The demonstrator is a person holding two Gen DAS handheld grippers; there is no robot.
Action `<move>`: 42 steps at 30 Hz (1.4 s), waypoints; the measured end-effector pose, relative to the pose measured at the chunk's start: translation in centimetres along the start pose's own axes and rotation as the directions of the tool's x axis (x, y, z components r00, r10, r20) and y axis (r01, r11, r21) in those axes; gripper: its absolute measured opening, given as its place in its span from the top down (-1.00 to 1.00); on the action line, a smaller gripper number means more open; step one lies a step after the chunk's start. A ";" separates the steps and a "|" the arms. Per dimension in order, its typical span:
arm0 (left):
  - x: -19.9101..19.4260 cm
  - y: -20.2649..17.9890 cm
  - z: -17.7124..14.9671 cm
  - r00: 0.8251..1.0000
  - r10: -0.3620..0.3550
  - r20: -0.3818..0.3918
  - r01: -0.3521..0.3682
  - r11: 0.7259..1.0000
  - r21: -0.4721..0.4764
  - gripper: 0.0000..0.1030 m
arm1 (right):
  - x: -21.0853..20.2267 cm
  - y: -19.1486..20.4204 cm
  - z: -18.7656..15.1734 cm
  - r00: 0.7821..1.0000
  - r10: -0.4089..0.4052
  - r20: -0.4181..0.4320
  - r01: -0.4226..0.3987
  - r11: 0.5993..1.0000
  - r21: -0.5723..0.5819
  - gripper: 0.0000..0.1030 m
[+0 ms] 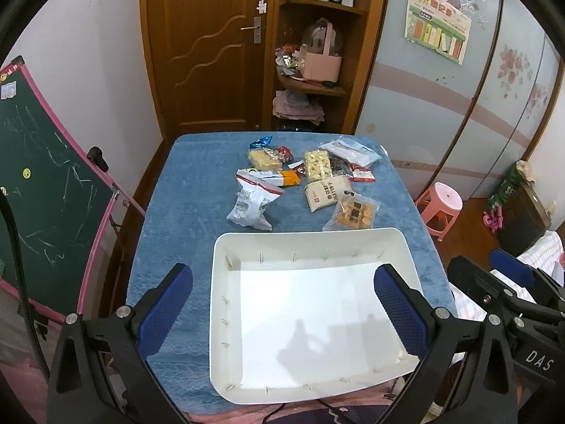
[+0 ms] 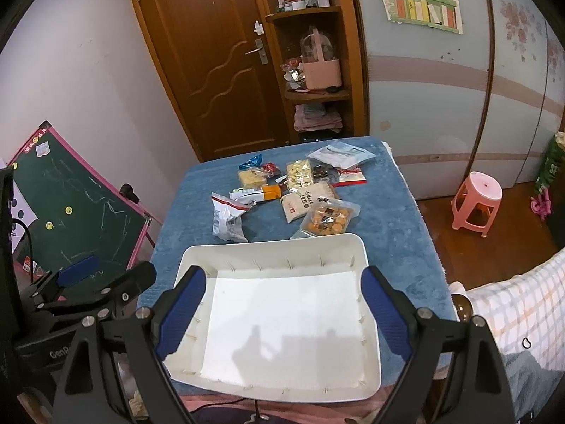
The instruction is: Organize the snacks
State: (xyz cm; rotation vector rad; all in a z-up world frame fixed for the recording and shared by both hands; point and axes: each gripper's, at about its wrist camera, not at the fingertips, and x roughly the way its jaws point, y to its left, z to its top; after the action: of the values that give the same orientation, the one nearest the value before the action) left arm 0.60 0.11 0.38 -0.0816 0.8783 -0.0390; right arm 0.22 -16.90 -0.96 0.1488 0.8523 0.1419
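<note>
Lying scattered: crinkled snack packets [image 1: 303, 180]

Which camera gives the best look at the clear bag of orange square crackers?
The left wrist view: the cracker bag lies whole on the blue cloth, just beyond the white bin. In the right wrist view the bin's far rim hides the bag's near edge.

A home bedroom: a wooden door [image 1: 212, 49] stood at 12 o'clock, flower-patterned wardrobe doors [image 1: 459, 106] at 2 o'clock, a child's chalkboard [image 1: 46, 190] at 9 o'clock and a pink plastic stool [image 1: 443, 208] at 3 o'clock.
</note>
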 end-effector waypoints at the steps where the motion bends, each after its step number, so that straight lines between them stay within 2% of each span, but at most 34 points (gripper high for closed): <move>1: 0.1 0.0 0.1 1.000 0.003 -0.003 -0.003 1.000 0.000 -0.98 | 0.1 -0.1 0.1 1.000 0.005 -0.001 -0.005 1.000 -0.004 -0.75; 14: 0.3 -0.6 1.4 0.998 0.066 0.009 -0.067 0.996 0.065 -0.98 | 0.9 0.2 1.8 0.999 0.036 -0.015 -0.037 0.998 -0.060 -0.75; 26: 0.5 -1.2 3.5 0.999 0.052 0.012 -0.053 0.993 0.105 -0.98 | 0.4 -0.7 4.5 1.000 0.026 0.008 -0.025 0.998 -0.058 -0.75; 32: 1.1 -0.9 4.6 0.999 0.052 0.003 -0.052 0.992 0.112 -0.98 | 0.0 -0.7 6.1 0.999 -0.008 0.043 0.012 0.997 -0.074 -0.75; 37: 2.5 -0.3 5.9 0.995 0.095 0.012 -0.096 0.986 0.138 -0.98 | 0.9 -0.7 7.8 0.998 -0.045 0.054 0.049 0.995 -0.086 -0.75; 42: 5.9 1.7 7.8 0.990 0.139 -0.020 -0.136 0.984 0.120 -0.98 | 3.9 -1.8 10.0 0.999 -0.048 0.008 0.048 0.997 -0.061 -0.75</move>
State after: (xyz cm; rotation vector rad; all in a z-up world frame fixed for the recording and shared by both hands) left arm 10.39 1.81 0.72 0.0905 0.9059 0.0370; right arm 10.48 -18.71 2.27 0.0714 0.8433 0.1222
